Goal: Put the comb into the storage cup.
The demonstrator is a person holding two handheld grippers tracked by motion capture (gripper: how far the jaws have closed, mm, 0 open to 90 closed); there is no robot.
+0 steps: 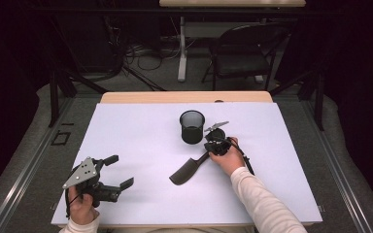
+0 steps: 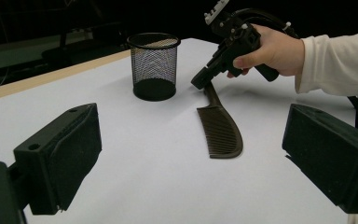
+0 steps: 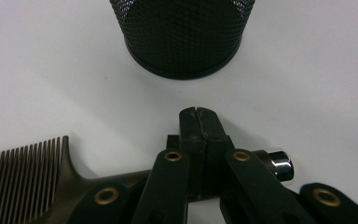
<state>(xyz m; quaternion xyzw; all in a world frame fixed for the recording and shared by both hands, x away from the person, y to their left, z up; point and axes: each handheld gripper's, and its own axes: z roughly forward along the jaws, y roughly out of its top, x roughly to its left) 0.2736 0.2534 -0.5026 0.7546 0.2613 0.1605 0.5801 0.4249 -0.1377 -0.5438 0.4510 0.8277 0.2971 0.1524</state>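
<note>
A white sheet (image 1: 141, 145) is covering a wooden table (image 1: 184, 97), with a folding chair (image 1: 243, 53) and cables (image 1: 141, 53) lying on grey floor beyond. The right gripper (image 1: 212, 146), jaws pressed together, is pinching the handle of a dark comb (image 1: 187, 171) that is lying flat just beside a mesh cup (image 1: 192, 127). The left gripper (image 1: 118, 171) is resting near the front edge, jaws spread.

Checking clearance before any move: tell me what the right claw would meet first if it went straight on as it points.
Probably the mesh cup: it stands straight ahead of the right claw, which is shut on the comb handle. The depth between them is hard to judge.
</note>
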